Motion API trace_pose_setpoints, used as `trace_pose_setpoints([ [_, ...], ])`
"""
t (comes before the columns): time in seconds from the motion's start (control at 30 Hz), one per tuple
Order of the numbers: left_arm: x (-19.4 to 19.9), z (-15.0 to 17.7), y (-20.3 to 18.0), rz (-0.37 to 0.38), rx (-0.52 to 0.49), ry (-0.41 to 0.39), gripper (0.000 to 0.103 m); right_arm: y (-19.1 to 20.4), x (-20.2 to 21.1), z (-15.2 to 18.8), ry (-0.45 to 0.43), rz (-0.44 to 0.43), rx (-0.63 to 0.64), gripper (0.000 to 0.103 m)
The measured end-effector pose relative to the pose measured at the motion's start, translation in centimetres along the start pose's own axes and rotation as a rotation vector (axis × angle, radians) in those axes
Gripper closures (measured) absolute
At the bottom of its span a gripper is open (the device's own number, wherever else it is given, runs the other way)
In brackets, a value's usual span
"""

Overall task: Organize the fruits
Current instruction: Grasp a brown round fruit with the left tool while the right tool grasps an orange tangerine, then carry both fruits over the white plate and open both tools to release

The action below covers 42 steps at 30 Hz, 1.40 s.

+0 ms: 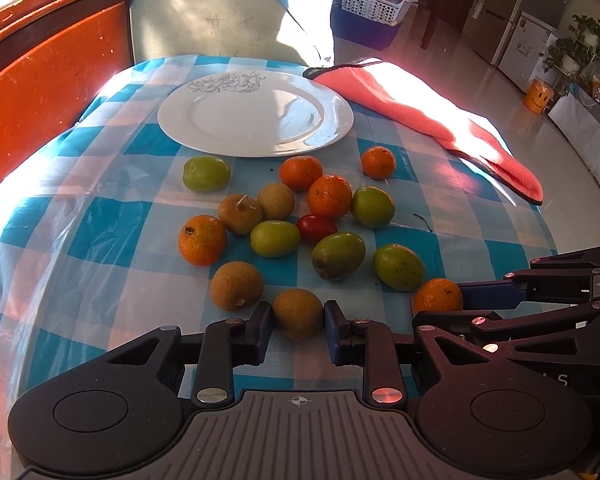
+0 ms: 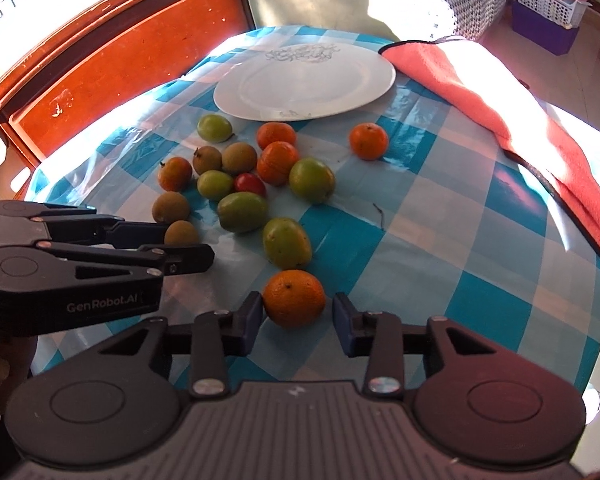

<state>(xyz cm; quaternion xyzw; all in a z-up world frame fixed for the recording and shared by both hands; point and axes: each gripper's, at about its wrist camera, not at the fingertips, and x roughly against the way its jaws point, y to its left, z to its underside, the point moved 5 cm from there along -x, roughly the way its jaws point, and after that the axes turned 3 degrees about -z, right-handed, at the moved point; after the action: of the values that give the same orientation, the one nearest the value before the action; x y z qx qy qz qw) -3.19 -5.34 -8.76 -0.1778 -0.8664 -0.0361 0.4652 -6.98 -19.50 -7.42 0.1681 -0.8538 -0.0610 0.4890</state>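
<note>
Several oranges, green fruits, brown round fruits and one red tomato (image 1: 316,228) lie loose on the checked tablecloth in front of an empty white plate (image 1: 256,114). My left gripper (image 1: 298,326) has its jaws closed against both sides of a brown fruit (image 1: 298,314) resting on the table. My right gripper (image 2: 298,312) straddles an orange (image 2: 294,298); its left finger touches it and a gap shows on the right side. The plate also shows in the right wrist view (image 2: 304,80). The right gripper appears in the left wrist view (image 1: 440,304) around that orange (image 1: 438,296).
A folded orange cloth (image 1: 428,120) lies along the table's right side, beside the plate. A red-brown wooden headboard (image 1: 40,80) stands to the left. The table's near and right edges drop to the floor. A grey chair back (image 1: 208,16) stands behind the plate.
</note>
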Motion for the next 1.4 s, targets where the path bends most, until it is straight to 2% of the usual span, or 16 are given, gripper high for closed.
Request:
trace_pose_setpoints([
  [0.17, 0.5, 0.0, -0.2, 0.019, 0.000, -0.003, 0.078, -0.1, 0.3, -0.1, -0.002, -0.013, -0.018, 0.069],
  [0.37, 1.9, -0.7, -0.2, 0.026, 0.006, -0.048, 0.078, 0.2, 1.6, -1.0, -0.054, -0.033, -0.018, 0.070],
  [0.63, 2.5, -3.2, 0.6, -0.035, 0.011, -0.107, 0.078, 0.6, 2.3, -3.8, -0.137, -0.026, -0.031, 0.070],
  [0.73, 2.3, -4.6, 1.3, -0.019, 0.053, -0.119, 0.078, 0.4, 2.1, -5.1, -0.163, -0.026, -0.049, 0.070],
  [0.8, 2.0, -5.6, 1.5, -0.010, 0.068, -0.126, 0.078, 0.2, 1.7, -6.2, -0.173, -0.033, -0.066, 0.070],
  [1.1, -0.7, -10.0, 2.9, -0.032, 0.016, -0.169, 0.078, -1.1, -1.6, -10.6, -0.188, -0.056, -0.136, 0.070],
  [1.4, -4.4, -11.8, 4.8, -0.032, 0.052, -0.138, 0.078, -2.4, -5.2, -13.2, -0.169, -0.035, -0.160, 0.070],
])
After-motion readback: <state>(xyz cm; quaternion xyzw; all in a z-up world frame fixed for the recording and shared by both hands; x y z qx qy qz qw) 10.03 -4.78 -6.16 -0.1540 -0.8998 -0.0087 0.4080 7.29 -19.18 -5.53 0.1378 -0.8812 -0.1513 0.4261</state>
